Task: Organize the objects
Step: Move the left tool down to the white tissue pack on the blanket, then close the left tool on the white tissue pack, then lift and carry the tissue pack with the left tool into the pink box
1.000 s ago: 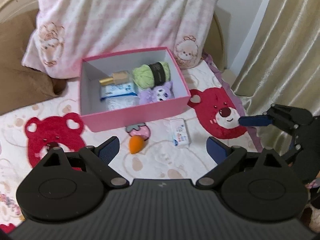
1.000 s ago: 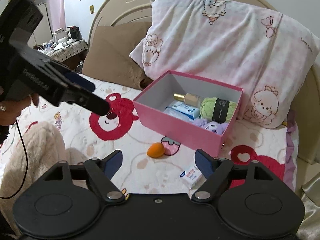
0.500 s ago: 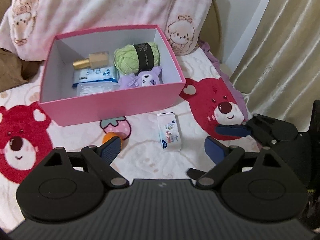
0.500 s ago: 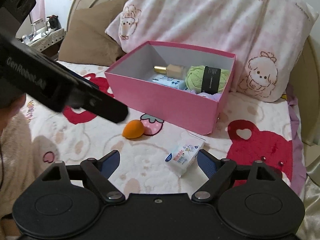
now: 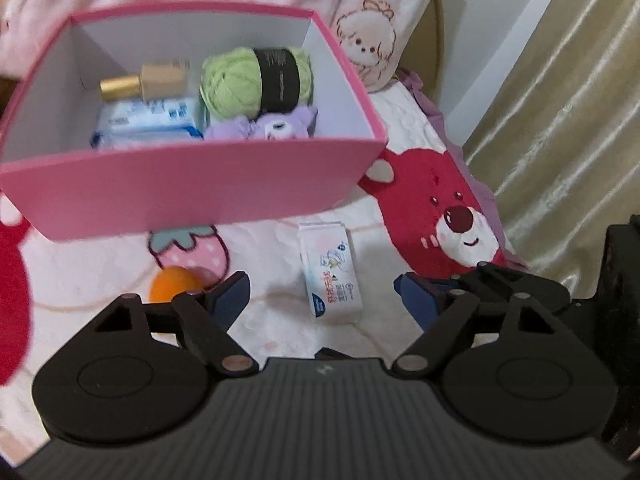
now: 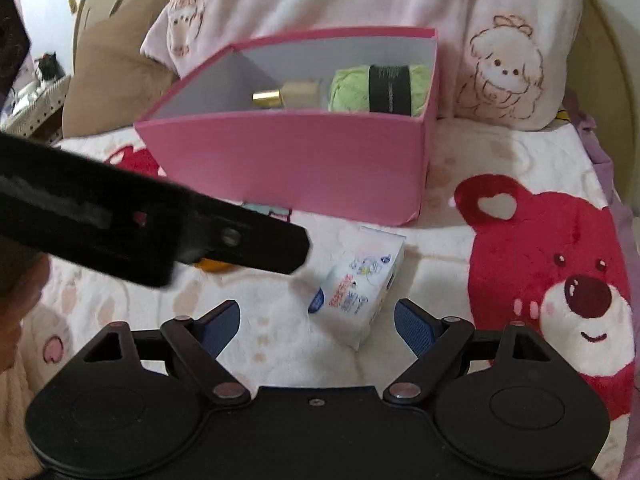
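Lighting in both my wrist views is even, soft and moderately bright, with no visible source. Shadows are faint: a thin one under the pink box [image 5: 192, 192] and beside the small white carton [image 5: 331, 276]. Slight sheen shows on the curtain [image 5: 560, 100] at right. Motion blur softens the left view, worst along the box front and the orange sponge [image 5: 172, 286]. In the right view my left gripper [image 6: 152, 232] crosses close, dark and badly smeared. Fisheye distortion bends the box edges and headboard [image 6: 600, 60]; the corners vignette to black.
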`<state>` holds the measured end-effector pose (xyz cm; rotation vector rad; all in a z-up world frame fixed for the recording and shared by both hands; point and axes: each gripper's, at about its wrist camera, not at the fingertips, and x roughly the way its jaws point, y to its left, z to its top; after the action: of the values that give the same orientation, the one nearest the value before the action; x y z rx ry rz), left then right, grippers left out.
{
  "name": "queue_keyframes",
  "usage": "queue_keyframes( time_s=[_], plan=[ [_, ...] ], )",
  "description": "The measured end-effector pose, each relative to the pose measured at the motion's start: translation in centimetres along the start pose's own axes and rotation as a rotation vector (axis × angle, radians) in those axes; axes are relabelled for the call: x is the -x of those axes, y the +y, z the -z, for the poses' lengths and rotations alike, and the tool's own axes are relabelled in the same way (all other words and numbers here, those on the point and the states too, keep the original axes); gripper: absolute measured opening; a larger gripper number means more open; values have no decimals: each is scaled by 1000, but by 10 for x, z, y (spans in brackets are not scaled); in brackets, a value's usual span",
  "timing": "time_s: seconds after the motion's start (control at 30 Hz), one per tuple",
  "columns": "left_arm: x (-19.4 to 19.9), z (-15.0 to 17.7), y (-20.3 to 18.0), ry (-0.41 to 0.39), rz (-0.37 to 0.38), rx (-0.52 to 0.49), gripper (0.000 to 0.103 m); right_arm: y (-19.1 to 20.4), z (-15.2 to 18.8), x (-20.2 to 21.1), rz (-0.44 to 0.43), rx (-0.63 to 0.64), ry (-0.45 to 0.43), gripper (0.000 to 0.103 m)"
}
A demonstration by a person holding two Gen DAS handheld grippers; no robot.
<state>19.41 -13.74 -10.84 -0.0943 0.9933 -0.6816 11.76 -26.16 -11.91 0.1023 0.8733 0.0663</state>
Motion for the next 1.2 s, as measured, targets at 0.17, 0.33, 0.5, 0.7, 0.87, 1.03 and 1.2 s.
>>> queue_keyframes(
  time_s=[0.17, 0.33, 0.5, 0.7, 0.87, 1.03, 1.2],
  plan=[
    [-24, 11, 6, 17, 9, 11, 74, -2, -2, -14, -4, -18, 19, 87],
    [-46, 10, 17, 18, -9, 53, 64, -8, -5, -33, 30, -63, 36, 87],
    [-54, 7, 25, 0, 22, 82, 49, -13, -2, -46, 37, -77, 84, 83],
    [-60, 11, 22, 14, 64, 67, 32, -10, 0, -45, 87, -51, 96, 65],
    [-62, 15, 13, 24, 102, 40, 27, -10, 0, -42, 67, -49, 85, 51],
    [-61, 14, 24, 59, 147, 126, 27, -6, 1, -40, 64, 6, 85, 51],
    [-54, 19, 37, 118, 213, 229, 27, 5, 5, -33, 58, 118, 96, 50]
  ],
)
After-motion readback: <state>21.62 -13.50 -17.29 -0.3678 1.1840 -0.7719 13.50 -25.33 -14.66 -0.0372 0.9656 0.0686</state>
